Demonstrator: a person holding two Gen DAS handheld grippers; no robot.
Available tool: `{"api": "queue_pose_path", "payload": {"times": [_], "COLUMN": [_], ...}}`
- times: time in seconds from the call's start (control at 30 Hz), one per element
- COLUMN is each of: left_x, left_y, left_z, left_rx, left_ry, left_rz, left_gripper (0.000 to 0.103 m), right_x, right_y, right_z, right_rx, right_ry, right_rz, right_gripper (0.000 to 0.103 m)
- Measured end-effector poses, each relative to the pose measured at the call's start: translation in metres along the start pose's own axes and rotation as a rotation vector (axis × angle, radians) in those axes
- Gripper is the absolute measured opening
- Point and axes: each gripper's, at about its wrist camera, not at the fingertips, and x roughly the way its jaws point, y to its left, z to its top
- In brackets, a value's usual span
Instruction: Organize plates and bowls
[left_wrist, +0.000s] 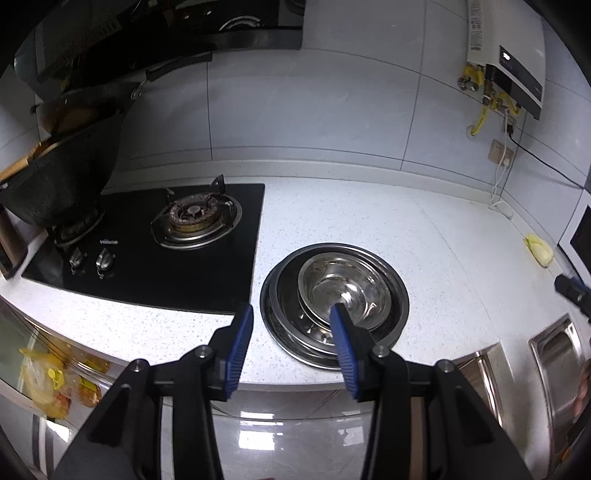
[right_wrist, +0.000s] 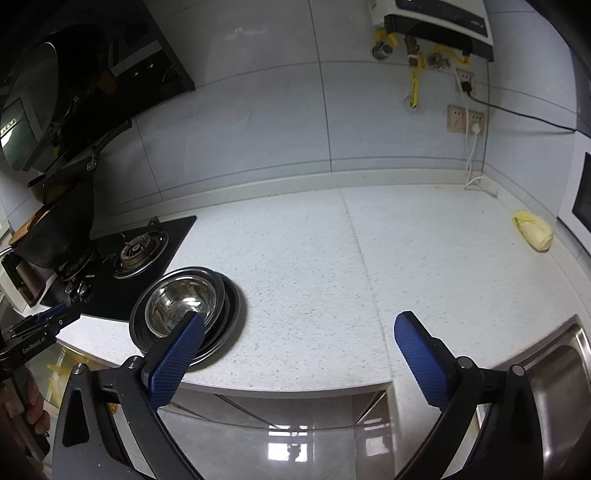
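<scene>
From the left wrist view, the left gripper (left_wrist: 291, 314) hangs above the front edge of the white speckled worktop (left_wrist: 443, 240), its blue fingers (left_wrist: 240, 343) partly spread with nothing between them. Just beyond them sits a stack of steel plates (left_wrist: 291, 332), and a shiny steel bowl (left_wrist: 345, 291) rests inside the top plate. The stack stands just right of the black gas hob (left_wrist: 147, 266). A yellow cloth (left_wrist: 539, 249) lies far right, and a steel sink (left_wrist: 557, 365) shows at the right edge.

From the right wrist view, the right gripper (right_wrist: 299, 323) has its fingers (right_wrist: 417, 354) spread wide and empty, above the worktop's front edge. The plates and bowl sit at lower left, beside the hob, partly behind the left finger. The left gripper shows at the far left edge.
</scene>
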Motion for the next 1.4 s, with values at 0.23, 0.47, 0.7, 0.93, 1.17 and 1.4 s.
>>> {"api": "queue_pose_path", "payload": {"times": [0.23, 0.47, 0.7, 0.93, 1.17, 1.4], "left_x": [-0.017, -0.027, -0.033, -0.04, -0.047, -0.046], "left_y": [-0.005, -0.003, -0.008, -0.01, -0.017, -0.022], "left_z": [-0.007, -0.012, -0.015, -0.015, -0.015, -0.015], "left_rx": [0.018, 0.017, 0.054, 0.071, 0.12, 0.128], "left_ry": [-0.007, -0.028, -0.031, -0.046, -0.07, -0.063], "left_rz": [-0.017, -0.035, 0.008, 0.022, 0.047, 0.031], "left_gripper": [0.041, 0.042, 0.072, 0.072, 0.072, 0.072], "right_x": [-0.025, -0.037, -0.045, -0.05, -0.056, -0.059], "right_y": [-0.009, -0.012, -0.009, -0.01, -0.014, -0.016], "right_z": [-0.002, -0.005, -0.005, -0.006, -0.005, -0.005], "right_rx": [0.001, 0.005, -0.008, -0.005, 0.014, 0.016], "right_ry": [-0.041, -0.067, -0.088, -0.095, -0.108, -0.11], "right_rz": [-0.017, -0.019, -0.023, -0.033, -0.044, -0.058], "right_gripper": [0.101, 0.101, 0.101, 0.101, 0.101, 0.102]}}
